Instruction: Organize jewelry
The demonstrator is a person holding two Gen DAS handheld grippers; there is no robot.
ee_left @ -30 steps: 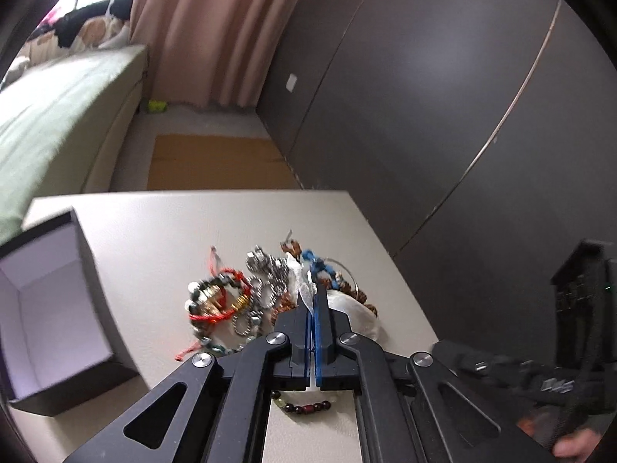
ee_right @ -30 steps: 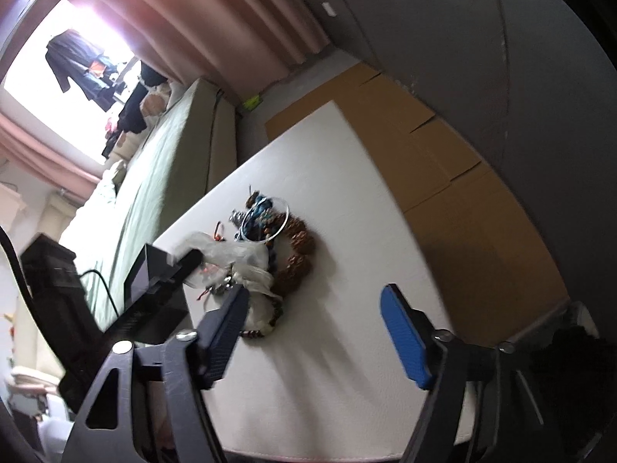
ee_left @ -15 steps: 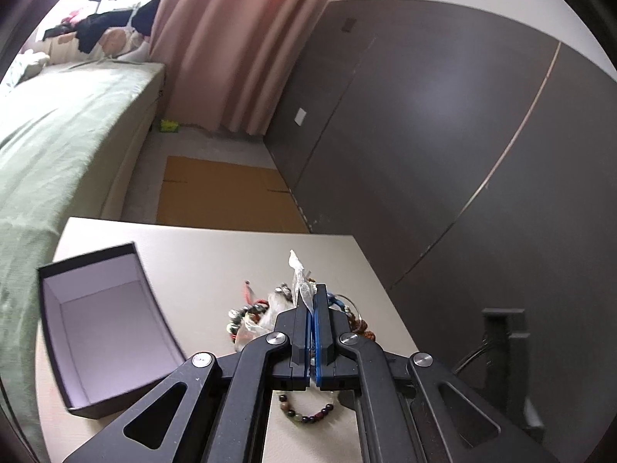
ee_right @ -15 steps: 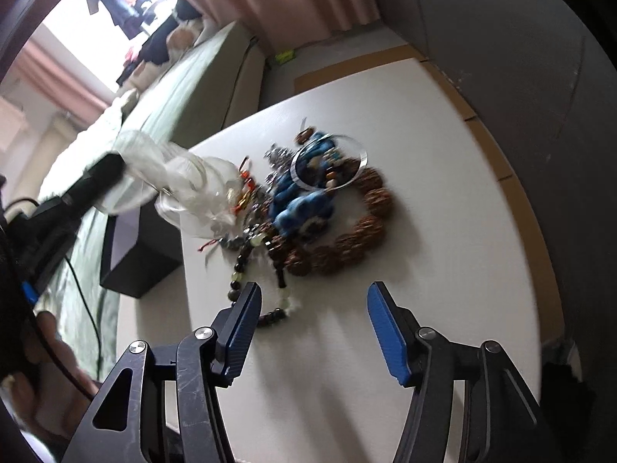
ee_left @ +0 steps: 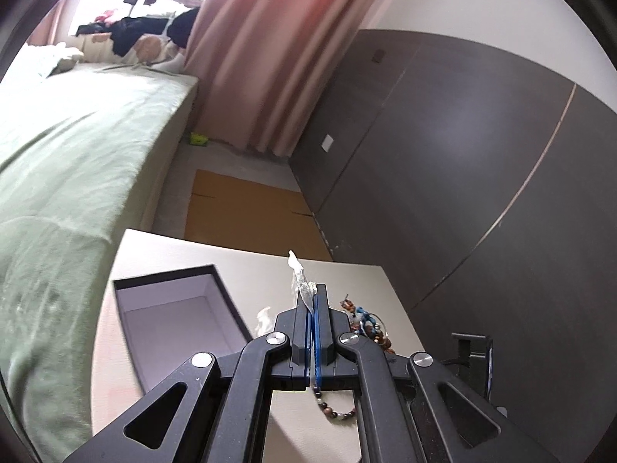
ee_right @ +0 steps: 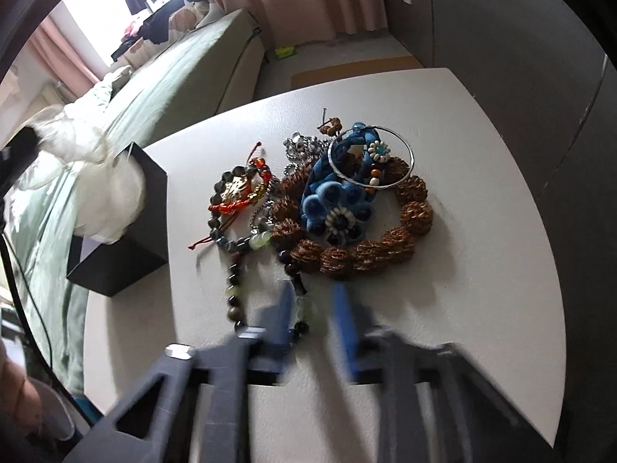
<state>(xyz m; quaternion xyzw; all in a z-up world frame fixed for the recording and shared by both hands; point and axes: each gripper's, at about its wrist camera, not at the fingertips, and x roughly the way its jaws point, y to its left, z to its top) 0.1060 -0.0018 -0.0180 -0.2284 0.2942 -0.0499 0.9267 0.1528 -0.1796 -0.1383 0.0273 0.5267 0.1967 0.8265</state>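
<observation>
My left gripper (ee_left: 311, 301) is shut on the top of a clear plastic bag (ee_left: 300, 283) and holds it in the air above the open black box (ee_left: 169, 316). In the right wrist view the bag (ee_right: 104, 196) hangs white and bulging over the box (ee_right: 127, 247). A jewelry pile (ee_right: 327, 200) lies mid-table: a brown bead bracelet, a blue flower piece, a silver hoop, red cord and a dark bead string (ee_right: 235, 289). My right gripper (ee_right: 312, 316) is low over the table at the bead string, jaws narrowed but apart, blurred by motion.
The white table (ee_right: 482, 289) ends close at the right and near edges. A green bed (ee_left: 69, 146) lies to the left. A dark wardrobe (ee_left: 462, 154) stands to the right, with cardboard (ee_left: 246, 208) on the floor beyond the table.
My left gripper lifted the bag up and left, from the pile to over the box. My right gripper moved in toward the pile and its jaws narrowed from wide open.
</observation>
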